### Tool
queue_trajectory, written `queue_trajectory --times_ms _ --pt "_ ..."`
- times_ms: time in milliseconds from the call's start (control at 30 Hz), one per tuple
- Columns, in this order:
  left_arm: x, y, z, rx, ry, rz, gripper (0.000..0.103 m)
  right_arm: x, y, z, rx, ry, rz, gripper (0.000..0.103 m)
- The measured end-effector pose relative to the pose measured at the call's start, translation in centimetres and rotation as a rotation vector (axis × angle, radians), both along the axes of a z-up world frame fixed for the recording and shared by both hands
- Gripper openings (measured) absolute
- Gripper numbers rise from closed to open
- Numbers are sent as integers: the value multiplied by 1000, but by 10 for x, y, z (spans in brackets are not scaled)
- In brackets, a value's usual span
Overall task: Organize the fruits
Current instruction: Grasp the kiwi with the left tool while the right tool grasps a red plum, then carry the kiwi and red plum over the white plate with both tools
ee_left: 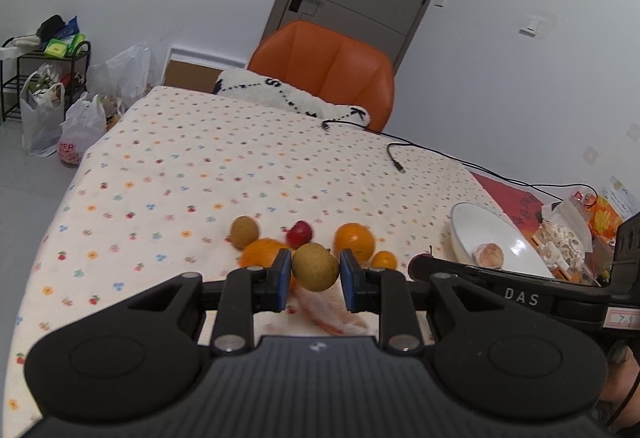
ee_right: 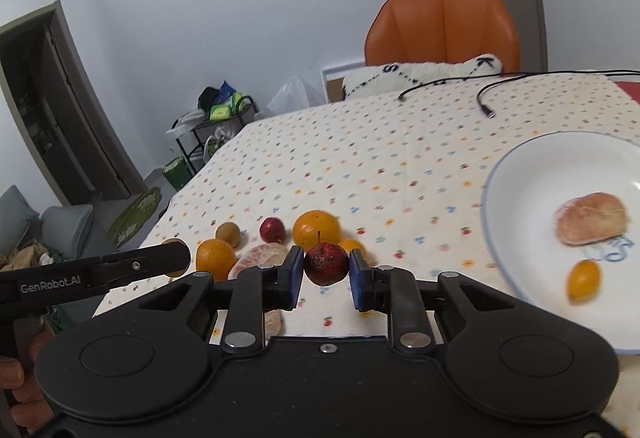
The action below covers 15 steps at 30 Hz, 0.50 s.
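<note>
Dotted bench (ee_left: 168,166), fruit at lower centre.
Left gripper (ee_left: 315,269) fingers pinch a brown fruit (ee_left: 315,267); right gripper (ee_right: 326,267) fingers pinch a red apple (ee_right: 326,263).

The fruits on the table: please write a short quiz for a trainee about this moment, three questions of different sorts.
1. True or false: the left tongs grip a brown round fruit.
2. What do the right tongs hold? A) orange B) small red apple C) kumquat
3. Fill in: the white plate already holds a peeled citrus and a ____.

Key: 1 true. 2 B, the small red apple. 3 kumquat.
</note>
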<state>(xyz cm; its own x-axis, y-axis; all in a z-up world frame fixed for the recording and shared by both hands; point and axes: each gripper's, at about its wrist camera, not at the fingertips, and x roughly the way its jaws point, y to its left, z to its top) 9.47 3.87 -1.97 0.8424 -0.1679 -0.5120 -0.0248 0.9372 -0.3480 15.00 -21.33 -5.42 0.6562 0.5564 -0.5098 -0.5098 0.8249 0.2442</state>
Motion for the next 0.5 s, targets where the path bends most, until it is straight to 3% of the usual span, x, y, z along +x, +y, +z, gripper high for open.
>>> queue_trajectory --times_ms 500 --pt "9 -51 16 21 -36 -97 24 -14 -56 15 29 -47 -93 23"
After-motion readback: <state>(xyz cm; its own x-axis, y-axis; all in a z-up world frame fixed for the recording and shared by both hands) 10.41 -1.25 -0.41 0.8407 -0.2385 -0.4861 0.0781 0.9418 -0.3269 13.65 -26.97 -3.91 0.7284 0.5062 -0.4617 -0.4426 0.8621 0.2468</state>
